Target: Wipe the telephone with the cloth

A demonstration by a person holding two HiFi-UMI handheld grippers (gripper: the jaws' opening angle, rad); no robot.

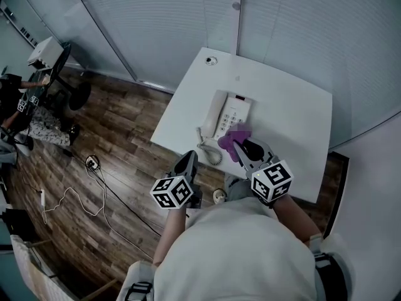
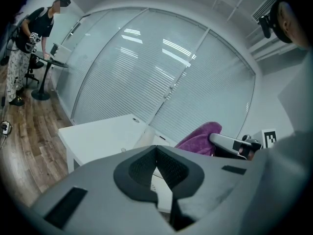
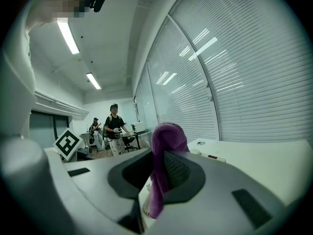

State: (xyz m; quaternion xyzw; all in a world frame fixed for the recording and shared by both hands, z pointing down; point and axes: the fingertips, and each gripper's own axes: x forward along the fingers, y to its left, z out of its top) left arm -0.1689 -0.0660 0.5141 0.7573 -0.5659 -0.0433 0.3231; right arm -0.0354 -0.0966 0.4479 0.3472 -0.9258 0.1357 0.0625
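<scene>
A white desk telephone [image 1: 227,114] lies on the white table [image 1: 294,105], its coiled cord [image 1: 210,149] at the near side. My right gripper [image 1: 244,148] is shut on a purple cloth [image 1: 235,140], which hangs over the phone's near end. The same cloth [image 3: 164,165] runs pinched between the jaws in the right gripper view. My left gripper [image 1: 187,163] is shut with nothing in it, held off the table's near left edge. From the left gripper view the cloth [image 2: 200,138] and the phone [image 2: 149,136] show ahead beyond the closed jaws.
Window blinds [image 1: 163,24] back the table. A wooden floor [image 1: 119,143] with cables [image 1: 100,187] lies to the left. A person [image 1: 19,105] stands by a desk and chair at the far left. A dark cabinet edge [image 1: 335,180] sits at the right.
</scene>
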